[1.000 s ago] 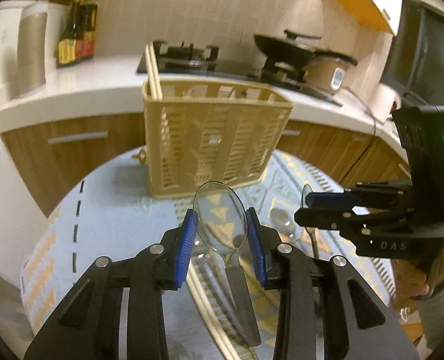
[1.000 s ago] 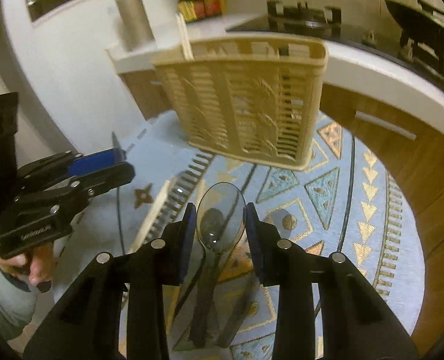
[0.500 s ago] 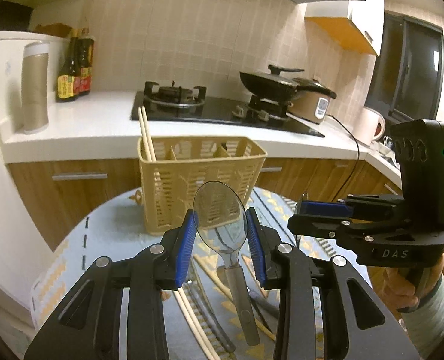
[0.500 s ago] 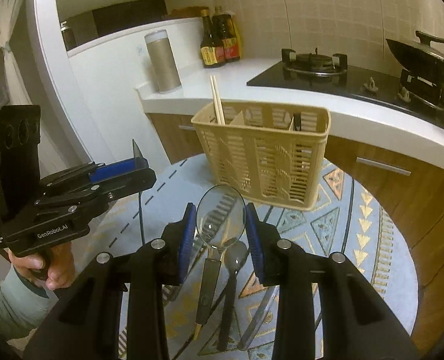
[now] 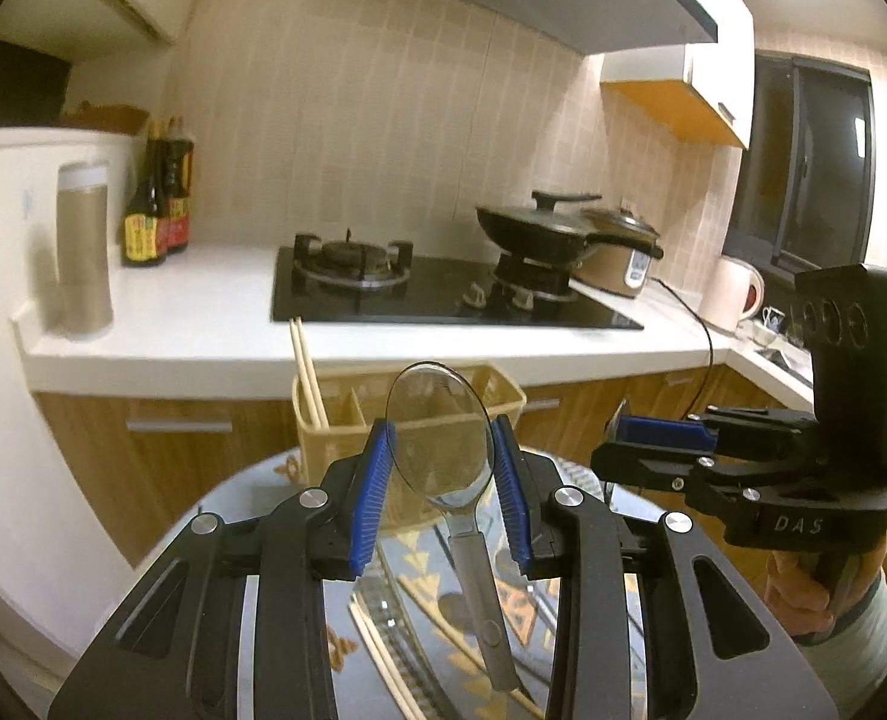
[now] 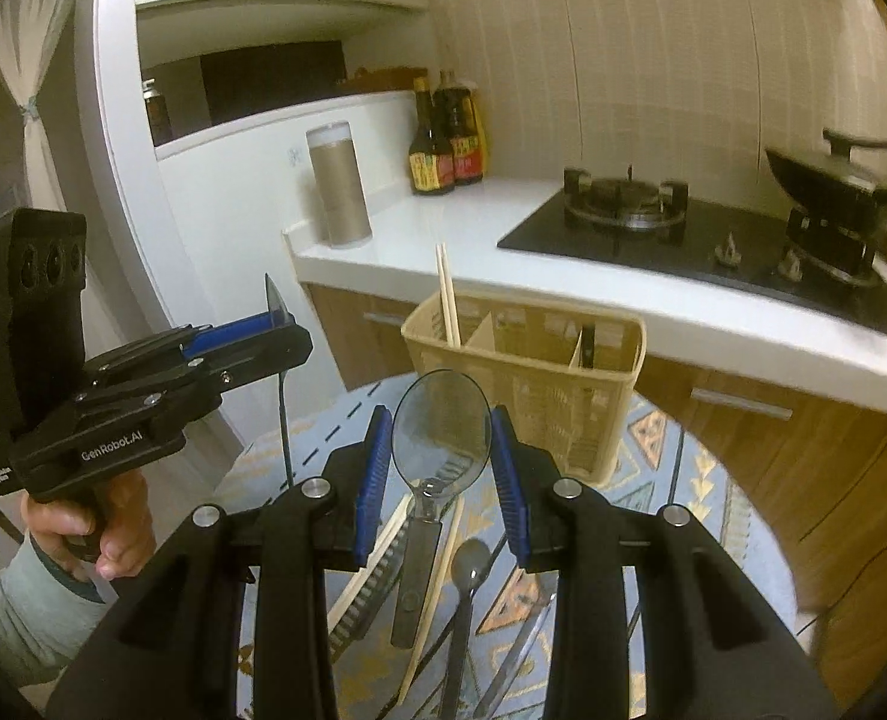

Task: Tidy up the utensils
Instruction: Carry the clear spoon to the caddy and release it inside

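Spoons: clear oval bowls, grey handles.

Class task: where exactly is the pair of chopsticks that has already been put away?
The chopsticks stand upright in the leftmost compartment of the beige utensil basket, on the patterned table before the white counter; both views show them at its left end.

A beige slatted basket is seen on a pale blue cloth patterned with orange and teal triangles. Behind the basket, a white desk is shown above brown wooden cabinets.
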`<state>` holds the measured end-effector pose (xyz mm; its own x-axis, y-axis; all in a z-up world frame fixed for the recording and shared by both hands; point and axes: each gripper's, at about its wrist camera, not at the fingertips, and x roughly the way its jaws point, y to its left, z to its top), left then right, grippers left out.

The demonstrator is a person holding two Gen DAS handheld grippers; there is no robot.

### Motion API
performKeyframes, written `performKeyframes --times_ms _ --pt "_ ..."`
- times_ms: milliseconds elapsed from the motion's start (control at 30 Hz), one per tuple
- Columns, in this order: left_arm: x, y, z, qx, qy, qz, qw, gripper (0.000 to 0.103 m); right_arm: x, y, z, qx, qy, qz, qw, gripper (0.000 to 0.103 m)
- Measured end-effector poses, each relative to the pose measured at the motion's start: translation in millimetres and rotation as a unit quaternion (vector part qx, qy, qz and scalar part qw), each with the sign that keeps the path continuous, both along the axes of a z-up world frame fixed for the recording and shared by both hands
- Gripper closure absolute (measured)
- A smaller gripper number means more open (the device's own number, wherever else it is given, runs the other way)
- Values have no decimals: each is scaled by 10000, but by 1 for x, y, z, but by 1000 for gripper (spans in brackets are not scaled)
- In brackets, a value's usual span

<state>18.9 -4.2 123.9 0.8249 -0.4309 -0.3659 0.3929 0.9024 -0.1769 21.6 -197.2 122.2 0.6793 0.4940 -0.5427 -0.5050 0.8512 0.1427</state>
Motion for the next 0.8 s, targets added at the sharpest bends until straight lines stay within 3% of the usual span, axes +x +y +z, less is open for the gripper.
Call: performKeyframes --times_ms 333,500,633,800 --pt "18 7 49 -133 -603 109 9980 71 14 1 44 200 -486 -139 9985 73" --pt "41 10 67 -264 -826 206 9960 71 33 -4 63 251 -853 -476 9949 73" --pt "66 6 70 -337 -940 279 9946 71 51 -3 70 96 -1277 -907 9876 73" --pt "88 -5 60 -32 -1089 485 9929 71 79 -3 70 -13 -1537 -1352 9788 73"
